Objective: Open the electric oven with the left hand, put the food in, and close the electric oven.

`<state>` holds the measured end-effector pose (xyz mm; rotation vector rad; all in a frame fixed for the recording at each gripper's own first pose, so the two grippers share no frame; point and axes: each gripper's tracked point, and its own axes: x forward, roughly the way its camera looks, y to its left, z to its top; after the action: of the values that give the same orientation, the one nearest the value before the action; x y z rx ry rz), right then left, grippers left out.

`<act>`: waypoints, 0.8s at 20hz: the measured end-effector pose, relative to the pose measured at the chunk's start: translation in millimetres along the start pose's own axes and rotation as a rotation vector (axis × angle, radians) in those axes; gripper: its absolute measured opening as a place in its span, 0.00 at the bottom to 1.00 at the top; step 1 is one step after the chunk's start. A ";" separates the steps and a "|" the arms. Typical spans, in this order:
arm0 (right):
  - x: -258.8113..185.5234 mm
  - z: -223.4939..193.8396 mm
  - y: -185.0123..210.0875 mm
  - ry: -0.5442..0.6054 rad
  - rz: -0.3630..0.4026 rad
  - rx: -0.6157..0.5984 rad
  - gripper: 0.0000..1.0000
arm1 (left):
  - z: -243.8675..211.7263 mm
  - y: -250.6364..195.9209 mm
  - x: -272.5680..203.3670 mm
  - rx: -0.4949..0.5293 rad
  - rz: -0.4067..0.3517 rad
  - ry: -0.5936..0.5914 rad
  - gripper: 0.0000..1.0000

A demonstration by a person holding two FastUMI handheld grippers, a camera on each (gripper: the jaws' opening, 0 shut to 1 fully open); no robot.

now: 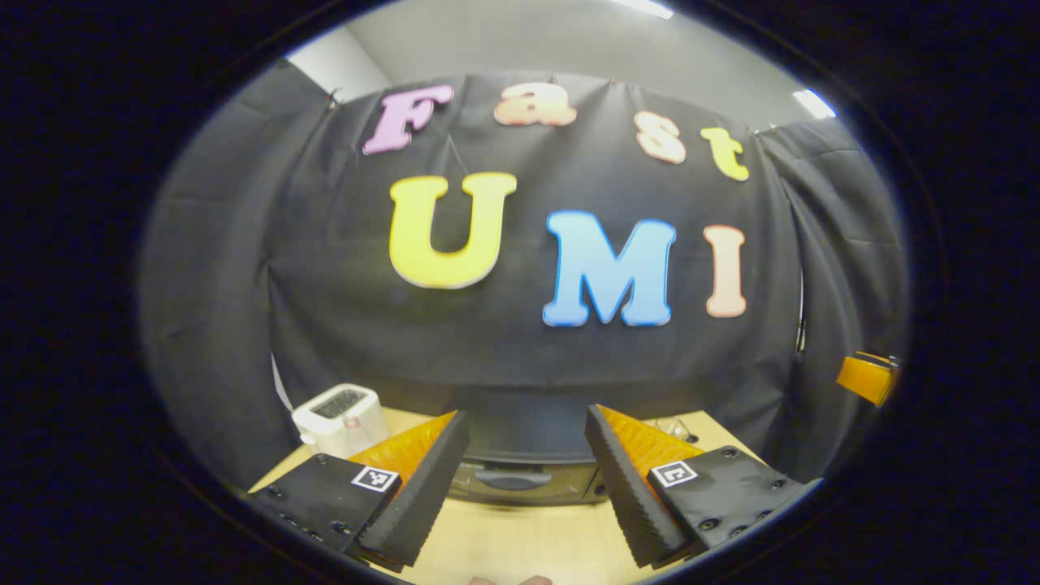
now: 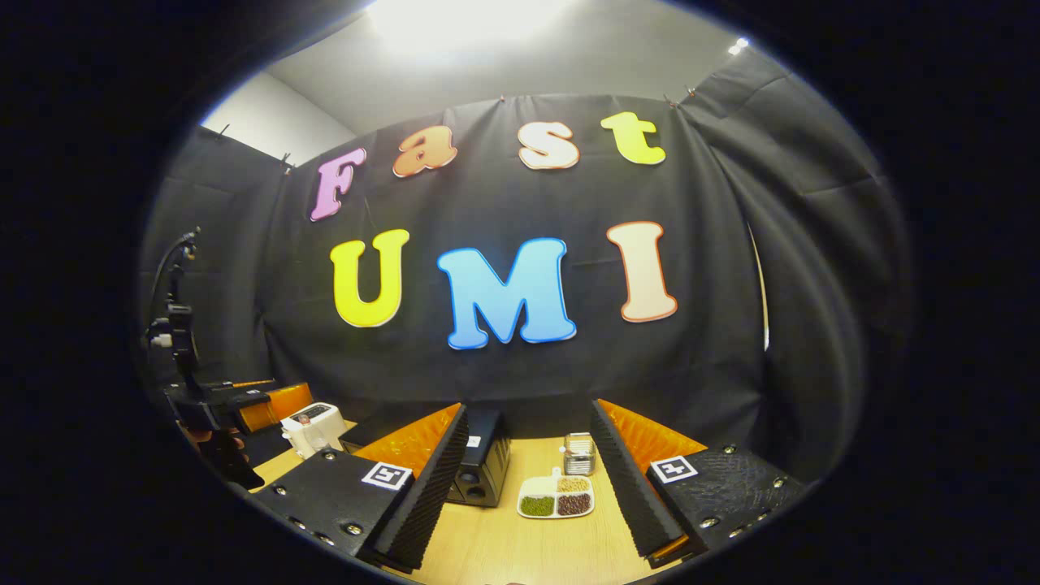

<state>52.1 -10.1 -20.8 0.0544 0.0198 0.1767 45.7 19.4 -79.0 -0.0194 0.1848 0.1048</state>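
The black electric oven (image 1: 520, 471) stands on the wooden table straight ahead of my left gripper (image 1: 526, 414). Its door is closed and the handle (image 1: 512, 479) faces me. My left gripper is open and apart from the oven, with nothing between its fingers. In the right gripper view the oven (image 2: 483, 463) shows from its side. A white divided plate (image 2: 556, 497) of green, brown and beige food lies to its right. My right gripper (image 2: 528, 406) is open and empty, above the table's near side. The left gripper (image 2: 252, 406) appears far left, held by a hand.
A white toaster (image 1: 341, 418) sits left of the oven, also seen as the toaster (image 2: 309, 426). A small clear container (image 2: 578, 453) stands behind the plate. Black cloth walls close the table's back and sides. An orange part of the right gripper (image 1: 868, 378) shows far right.
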 end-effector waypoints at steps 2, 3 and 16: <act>-5.1 21.1 13.6 -0.034 0.022 0.005 0.91 | 41.0 -12.5 -32.8 -0.008 0.004 -0.086 1.00; -9.5 29.0 20.4 -0.050 0.027 0.014 0.91 | 54.5 -13.8 -46.9 -0.022 0.006 -0.113 1.00; -45.6 51.1 75.3 -0.102 -0.079 0.007 0.92 | 70.5 43.2 -68.3 -0.068 -0.104 -0.132 1.00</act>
<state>-4.7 53.2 35.1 0.0694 -0.0787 0.0952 -12.8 57.4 2.5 -0.0894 0.0483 0.0080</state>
